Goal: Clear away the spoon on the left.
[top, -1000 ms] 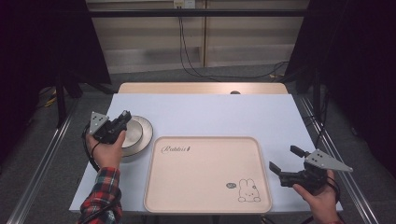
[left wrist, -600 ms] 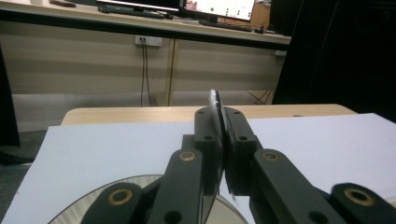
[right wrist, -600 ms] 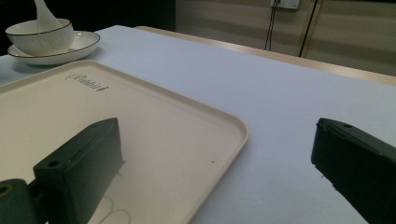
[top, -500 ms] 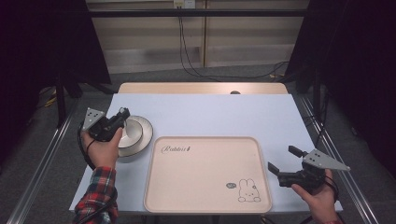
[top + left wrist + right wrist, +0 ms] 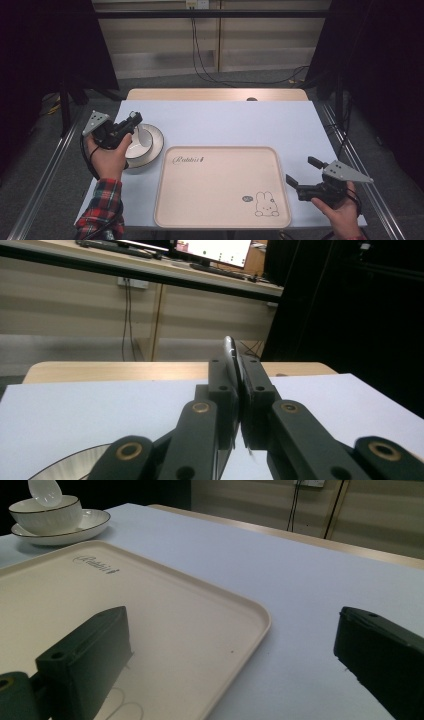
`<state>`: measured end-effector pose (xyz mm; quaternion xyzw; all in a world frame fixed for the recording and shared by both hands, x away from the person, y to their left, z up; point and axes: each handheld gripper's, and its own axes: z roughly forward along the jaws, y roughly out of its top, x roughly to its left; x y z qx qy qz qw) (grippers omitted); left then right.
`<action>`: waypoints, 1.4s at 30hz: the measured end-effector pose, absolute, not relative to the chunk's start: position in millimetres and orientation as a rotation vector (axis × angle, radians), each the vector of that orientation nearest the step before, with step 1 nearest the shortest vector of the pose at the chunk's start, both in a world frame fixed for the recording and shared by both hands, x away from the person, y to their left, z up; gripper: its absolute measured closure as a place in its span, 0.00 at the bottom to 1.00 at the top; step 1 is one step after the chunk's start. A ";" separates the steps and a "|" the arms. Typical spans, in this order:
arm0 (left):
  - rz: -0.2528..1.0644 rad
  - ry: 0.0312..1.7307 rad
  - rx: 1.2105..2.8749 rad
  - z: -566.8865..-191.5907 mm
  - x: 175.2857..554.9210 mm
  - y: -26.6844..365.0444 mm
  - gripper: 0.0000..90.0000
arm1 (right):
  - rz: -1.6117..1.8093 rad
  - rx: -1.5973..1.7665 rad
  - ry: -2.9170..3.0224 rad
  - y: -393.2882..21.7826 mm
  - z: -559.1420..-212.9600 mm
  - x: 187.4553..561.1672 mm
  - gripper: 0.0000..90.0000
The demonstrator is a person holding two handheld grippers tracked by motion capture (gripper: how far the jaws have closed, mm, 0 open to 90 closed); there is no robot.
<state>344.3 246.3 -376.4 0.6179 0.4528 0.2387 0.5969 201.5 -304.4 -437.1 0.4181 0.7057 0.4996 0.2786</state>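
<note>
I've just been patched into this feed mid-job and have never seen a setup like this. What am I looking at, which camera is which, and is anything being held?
There is no robot arm: a person holds a hand-held gripper in each hand. The high view looks down on the pale blue table from the person's side. The other two pictures come from cameras riding on each gripper, looking along its black jaws.

On the table lie a cream rectangular plastic tray with a rabbit drawing and a white gold-rimmed ceramic saucer carrying a matching white bowl.

The left hand-held gripper is shut on a white ceramic spoon, raised above the bowl. The right hand-held gripper stands open beside the tray, holding nothing.
</note>
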 end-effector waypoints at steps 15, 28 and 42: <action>0.469 1.006 1.467 -362.5 339.3 224.5 0.95 | 1.337 1.113 1.904 -303.0 -438.7 202.5 0.01; 0.368 0.963 1.502 -363.3 333.1 204.0 0.95 | 1.335 1.124 1.896 -303.9 -439.2 203.2 0.01; 0.297 0.941 1.555 -371.1 326.1 192.9 0.95 | 1.334 1.108 1.928 -301.0 -440.7 204.1 0.00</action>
